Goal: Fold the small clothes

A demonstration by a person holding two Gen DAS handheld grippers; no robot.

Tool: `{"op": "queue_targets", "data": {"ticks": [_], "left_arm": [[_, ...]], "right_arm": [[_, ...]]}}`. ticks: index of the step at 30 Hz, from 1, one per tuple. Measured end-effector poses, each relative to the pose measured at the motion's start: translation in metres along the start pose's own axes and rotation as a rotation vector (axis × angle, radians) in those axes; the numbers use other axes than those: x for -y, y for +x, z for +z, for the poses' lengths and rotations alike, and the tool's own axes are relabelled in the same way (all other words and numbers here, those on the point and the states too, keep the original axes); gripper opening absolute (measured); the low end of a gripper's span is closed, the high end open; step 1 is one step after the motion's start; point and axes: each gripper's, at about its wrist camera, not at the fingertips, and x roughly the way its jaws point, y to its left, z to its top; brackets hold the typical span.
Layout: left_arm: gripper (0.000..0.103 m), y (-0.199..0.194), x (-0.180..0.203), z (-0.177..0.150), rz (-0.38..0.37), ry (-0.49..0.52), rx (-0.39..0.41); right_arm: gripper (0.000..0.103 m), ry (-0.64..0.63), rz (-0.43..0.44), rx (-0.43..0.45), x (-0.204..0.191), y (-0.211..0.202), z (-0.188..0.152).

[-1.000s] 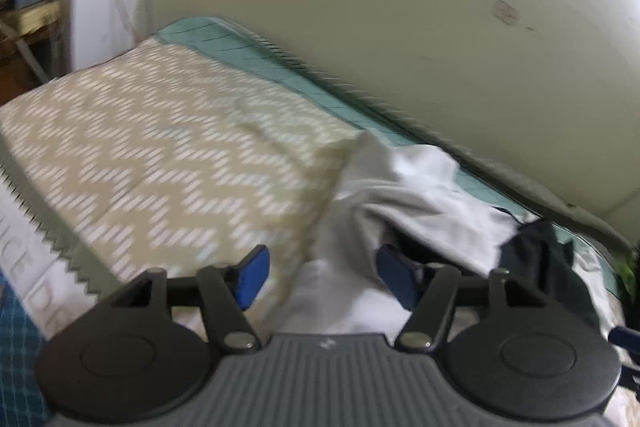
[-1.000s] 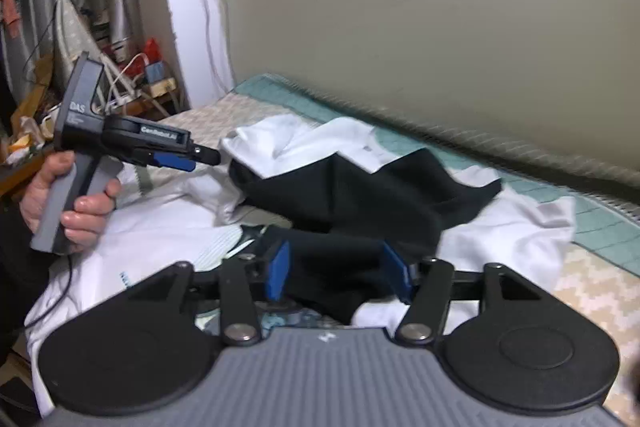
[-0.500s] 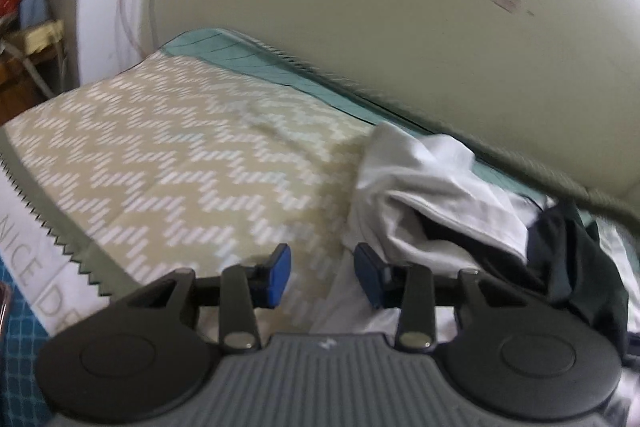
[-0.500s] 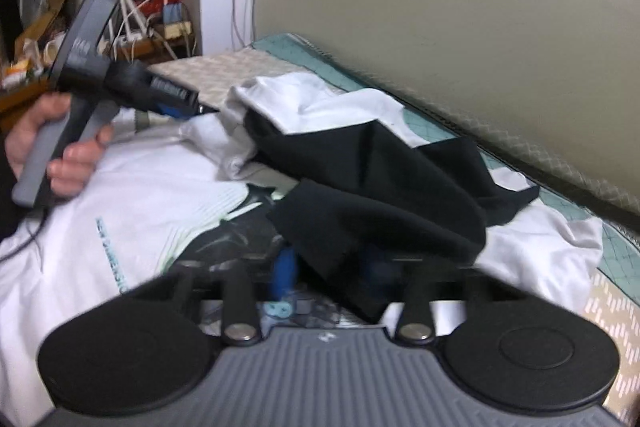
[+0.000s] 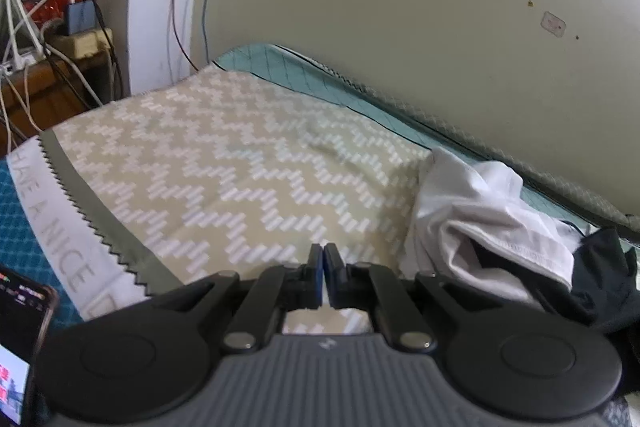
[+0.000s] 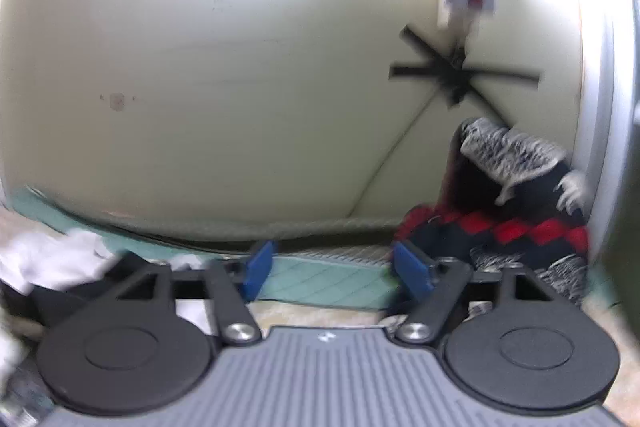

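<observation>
Your left gripper [image 5: 322, 259] has its blue fingers pressed together with nothing between them, hovering over the bed cover [image 5: 224, 163], a beige spread with a white zigzag print. Your right gripper [image 6: 334, 265] has its fingers spread wide apart and empty, pointing toward the wall [image 6: 224, 75].

The clothes lie to the right of your left gripper: a crumpled white garment [image 5: 472, 211] sits on the cover near the wall side, and a black garment [image 5: 600, 275] is bunched against it further right. In the right wrist view, the same white and black pile shows blurred at the far left edge.

Under the cover a teal sheet [image 5: 288, 67] runs along the pale wall. The near edge of the cover carries a white band with lettering [image 5: 52, 231]. A phone [image 5: 20, 347] with a lit screen sits at the lower left. Beyond the head of the bed, a wooden shelf [image 5: 48, 75] holds a tangle of cables and chargers.

In the room corner ahead of your right gripper, a red, black and white knitted blanket [image 6: 520, 211] is heaped against the wall.
</observation>
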Motion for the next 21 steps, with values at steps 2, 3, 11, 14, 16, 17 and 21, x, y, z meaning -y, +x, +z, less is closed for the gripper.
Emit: {"op": "queue_targets", "data": {"ticks": [2,3,11,14,16,17,21], "left_arm": [[0.004,-0.003,0.002,-0.001,-0.017,0.01,0.008],[0.004,-0.005,0.003,-0.001,-0.028,0.017,0.017],[0.032,-0.01,0.012,-0.004,-0.108,0.06,0.013],[0.032,-0.008,0.015,-0.005,-0.114,0.079,-0.003],[0.032,-0.005,0.015,-0.006,-0.116,0.083,-0.018],[0.032,-0.005,0.015,-0.007,-0.115,0.085,-0.026],[0.027,0.001,0.013,-0.007,-0.099,0.085,-0.055]], "right_arm": [[0.072,-0.025,0.075,0.032,-0.009,-0.01,-0.003],[0.072,-0.033,0.109,0.041,-0.017,-0.013,-0.002],[0.067,-0.279,0.707,-0.169,-0.148,-0.003,0.007],[0.054,-0.498,0.748,-0.163,-0.208,0.004,-0.008],[0.035,-0.585,0.737,-0.158,-0.238,0.01,-0.019],[0.03,-0.613,0.736,-0.163,-0.249,0.016,-0.022],[0.0,-0.61,0.712,-0.195,-0.26,0.044,-0.019]]}}
